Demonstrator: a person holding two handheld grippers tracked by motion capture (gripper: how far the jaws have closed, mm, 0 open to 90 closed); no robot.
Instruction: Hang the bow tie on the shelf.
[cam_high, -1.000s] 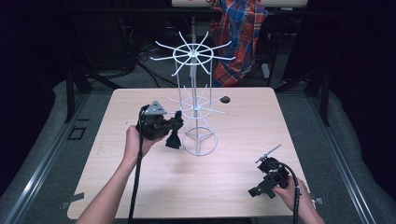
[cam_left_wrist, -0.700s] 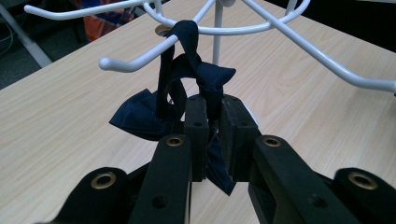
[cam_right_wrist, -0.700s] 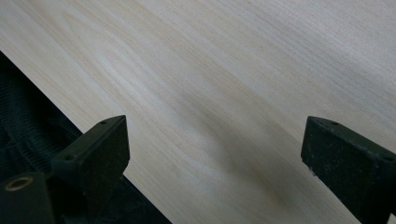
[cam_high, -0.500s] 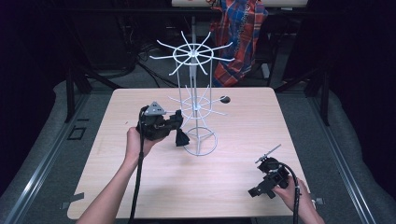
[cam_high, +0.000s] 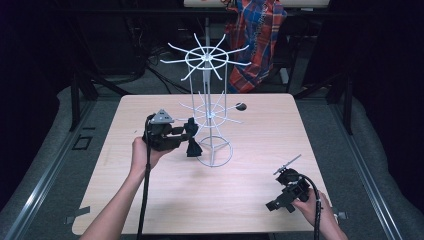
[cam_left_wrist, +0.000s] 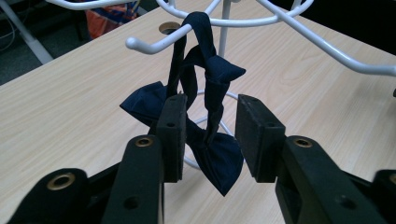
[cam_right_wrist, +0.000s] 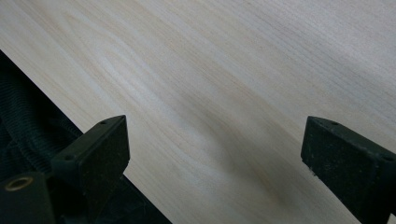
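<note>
A navy bow tie (cam_left_wrist: 217, 158) hangs by its strap from a lower hook of the white wire rack (cam_high: 212, 115) at the table's middle. My left gripper (cam_left_wrist: 212, 109) is level with it. Its jaws have just been opening and now stand apart, with the bow tie (cam_high: 193, 147) loose between them. The right pad is clear of the cloth and the left pad lies close beside the strap. From above, the left gripper (cam_high: 190, 132) reaches in from the rack's left. My right gripper (cam_high: 274, 204) rests low near the table's front right corner. In its own view the right gripper (cam_right_wrist: 215, 140) is wide open over bare wood.
The rack's round wire base (cam_high: 215, 155) stands on the light wooden table (cam_high: 150, 200), and its upper ring of hooks (cam_high: 206, 57) spreads wide. A small dark round spot (cam_high: 241, 106) lies behind the rack. A plaid cloth (cam_high: 260, 40) hangs beyond the far edge.
The left gripper's jaws have parted from the bow tie, which now hangs from the hook. Neither hand has shifted.
</note>
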